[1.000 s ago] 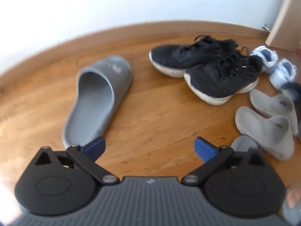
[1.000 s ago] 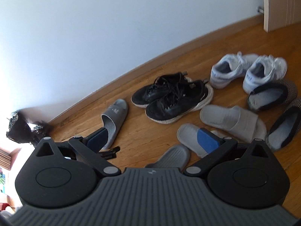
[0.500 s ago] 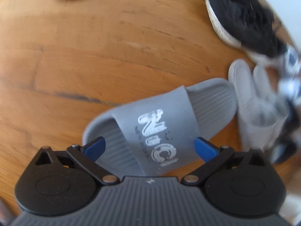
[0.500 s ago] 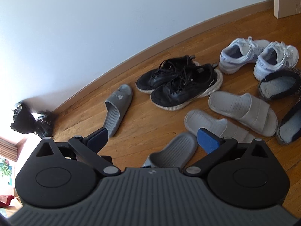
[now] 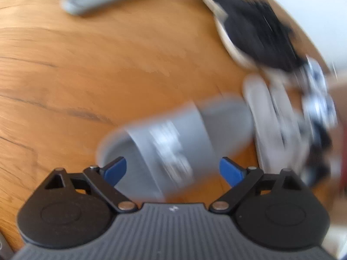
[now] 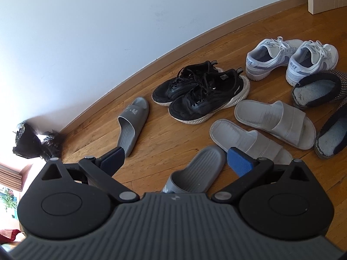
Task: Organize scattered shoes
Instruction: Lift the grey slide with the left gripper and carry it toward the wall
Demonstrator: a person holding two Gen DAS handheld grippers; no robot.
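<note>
Wooden floor [image 6: 169, 138] by a pale wall, shoes strewn across it — a grab could slip here, since the left view is blurred with motion. One grey slide [image 5: 173, 143] lies between the wide-open fingers of the left claw [image 5: 173, 171], strap up; its mate [image 6: 132, 125] sits apart. Right claw [image 6: 175, 162] gapes, empty — above.

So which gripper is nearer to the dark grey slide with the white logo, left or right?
Left. The left gripper, open, straddles the dark grey slide. The right gripper, also open, hangs back from the same slide.
</note>
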